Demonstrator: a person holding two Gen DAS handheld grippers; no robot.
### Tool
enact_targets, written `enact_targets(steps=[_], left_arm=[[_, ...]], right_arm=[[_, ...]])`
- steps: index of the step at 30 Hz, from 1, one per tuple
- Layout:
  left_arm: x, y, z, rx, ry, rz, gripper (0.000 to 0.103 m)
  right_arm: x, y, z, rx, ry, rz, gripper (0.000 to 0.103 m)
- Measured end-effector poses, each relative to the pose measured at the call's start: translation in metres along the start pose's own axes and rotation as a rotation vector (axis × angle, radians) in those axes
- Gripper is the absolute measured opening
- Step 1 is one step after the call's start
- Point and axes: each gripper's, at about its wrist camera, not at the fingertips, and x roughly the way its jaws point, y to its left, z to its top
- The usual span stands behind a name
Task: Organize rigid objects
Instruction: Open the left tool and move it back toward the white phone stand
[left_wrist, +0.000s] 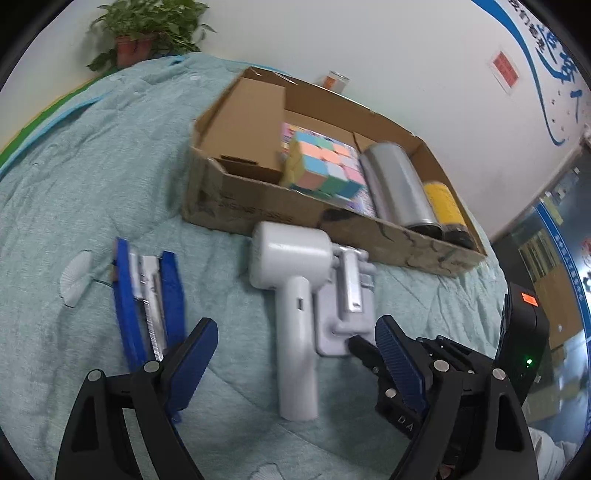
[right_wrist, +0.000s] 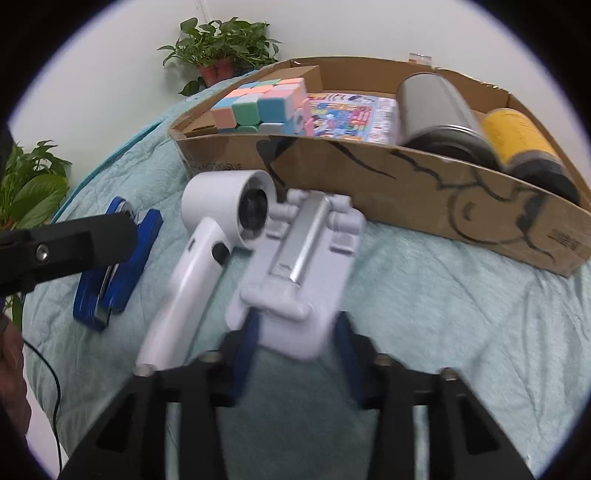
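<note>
A white hair dryer (left_wrist: 295, 295) lies on the teal quilt in front of a cardboard box (left_wrist: 258, 199). Beside it a grey phone stand (left_wrist: 347, 302) is held at its near end by my right gripper (right_wrist: 295, 343), which is shut on the stand (right_wrist: 295, 266). A blue stapler (left_wrist: 147, 295) lies left of the dryer; it also shows in the right wrist view (right_wrist: 114, 258). My left gripper (left_wrist: 295, 350) is open, its fingers either side of the dryer handle. The box holds a pastel cube (left_wrist: 321, 166), a silver can (left_wrist: 399, 188) and a yellow can (left_wrist: 443, 203).
The box (right_wrist: 406, 184) also holds a colourful booklet (right_wrist: 351, 114). Potted plants (left_wrist: 147, 33) stand by the wall beyond the quilt. A black device (left_wrist: 524, 332) sits at the right. A black cable (right_wrist: 55, 398) hangs at the left edge of the bed.
</note>
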Motion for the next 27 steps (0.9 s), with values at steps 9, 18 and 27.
enact_targets(steps=[9, 18, 27], left_arm=[[0.01, -0.022, -0.011, 0.041, 0.039, -0.067, 0.088], [-0.022, 0.024, -0.011, -0.094, -0.046, 0.091, 0.092], [-0.021, 0.016, -0.023, -0.071, -0.017, 0.033, 0.092]], right_arm=[[-0.023, -0.005, -0.011, 0.014, -0.031, 0.112, 0.05], [0.008, 0.023, 0.018, 0.017, -0.033, -0.015, 0.059], [0.009, 0.031, 0.008, -0.054, -0.067, -0.145, 0.032]])
